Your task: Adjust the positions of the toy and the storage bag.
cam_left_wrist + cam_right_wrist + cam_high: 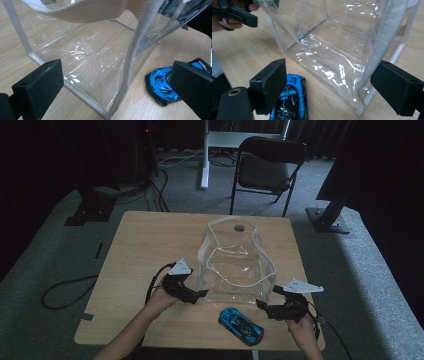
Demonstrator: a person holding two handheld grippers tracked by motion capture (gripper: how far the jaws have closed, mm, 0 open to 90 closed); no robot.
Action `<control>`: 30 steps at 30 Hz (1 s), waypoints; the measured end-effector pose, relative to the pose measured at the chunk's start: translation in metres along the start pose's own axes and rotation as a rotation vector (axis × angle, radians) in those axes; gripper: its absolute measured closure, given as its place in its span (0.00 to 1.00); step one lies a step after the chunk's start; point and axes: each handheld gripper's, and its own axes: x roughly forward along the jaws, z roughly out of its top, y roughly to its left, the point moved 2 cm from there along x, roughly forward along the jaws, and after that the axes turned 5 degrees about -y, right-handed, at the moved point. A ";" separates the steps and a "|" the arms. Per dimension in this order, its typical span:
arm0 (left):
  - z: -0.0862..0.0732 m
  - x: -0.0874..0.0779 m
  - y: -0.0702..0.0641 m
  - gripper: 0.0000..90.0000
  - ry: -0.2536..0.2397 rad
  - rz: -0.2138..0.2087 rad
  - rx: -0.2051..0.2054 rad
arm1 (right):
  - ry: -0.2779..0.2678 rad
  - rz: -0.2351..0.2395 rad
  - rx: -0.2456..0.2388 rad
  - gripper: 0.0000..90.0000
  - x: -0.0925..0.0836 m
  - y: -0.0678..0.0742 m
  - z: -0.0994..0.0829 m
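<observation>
With the clear bag (235,265) standing mid-table and the blue toy car (241,325) near the front edge, left gripper (200,295) and right gripper (261,305) both gape empty; next move likely requires grasping the car.

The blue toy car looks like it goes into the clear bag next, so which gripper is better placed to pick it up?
Probably the right gripper: open, and nearer the blue toy car than the open left gripper at the clear bag.
</observation>
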 end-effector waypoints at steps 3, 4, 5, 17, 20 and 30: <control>-0.001 -0.004 0.001 0.00 0.000 0.003 -0.002 | -0.002 -0.023 -0.016 0.15 -0.002 0.005 -0.004; -0.002 -0.005 0.001 0.00 -0.001 0.008 0.002 | 0.002 -0.032 -0.025 0.15 -0.002 0.007 -0.005; -0.002 -0.006 0.001 0.00 -0.005 0.006 -0.002 | 0.003 -0.035 -0.023 0.15 -0.004 0.009 -0.007; -0.011 -0.024 0.008 0.00 -0.015 0.029 -0.019 | 0.026 -0.036 0.017 0.14 -0.012 0.009 -0.019; -0.015 -0.030 0.011 0.00 -0.013 0.044 -0.018 | 0.022 -0.040 0.018 0.14 -0.014 0.011 -0.022; -0.031 -0.055 0.026 0.00 -0.021 0.117 -0.044 | 0.001 0.022 -0.011 0.14 -0.025 0.034 -0.025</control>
